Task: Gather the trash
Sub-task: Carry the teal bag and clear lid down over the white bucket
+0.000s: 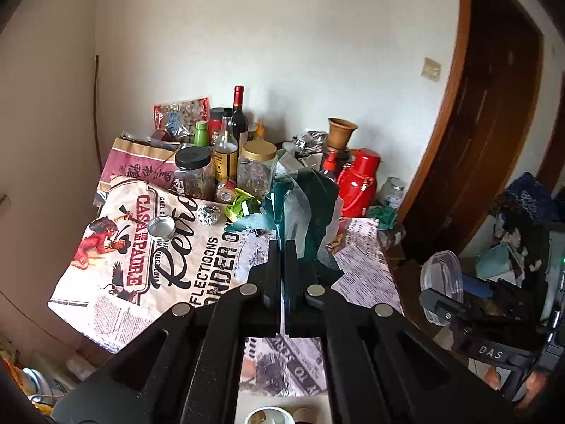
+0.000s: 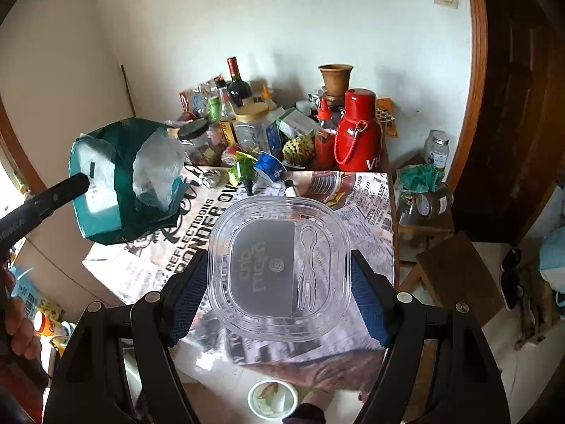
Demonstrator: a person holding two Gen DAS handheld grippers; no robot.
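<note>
My left gripper [image 1: 281,247] is shut on a crumpled green and white plastic bag [image 1: 303,208] and holds it above the table; the bag also shows in the right wrist view [image 2: 120,183], hanging from the left gripper's tip. My right gripper [image 2: 279,275] is shut on a clear plastic container lid [image 2: 279,268], its blue pads [image 2: 189,293] pressing on both sides; the lid also shows in the left wrist view [image 1: 443,282]. A foil ball [image 1: 209,214], a yellow-green wrapper [image 1: 243,208] and a small metal tin [image 1: 161,228] lie on the newspaper-print tablecloth [image 1: 116,282].
Jars, bottles [image 1: 226,152], a red thermos [image 2: 356,130], a clay vase [image 2: 334,77] and packets crowd the table's back. A blue-white cup [image 2: 269,168] lies tipped over. A white cup with scraps [image 2: 272,402] sits at the front edge. Stools and jars [image 2: 438,148] stand right, by a wooden door.
</note>
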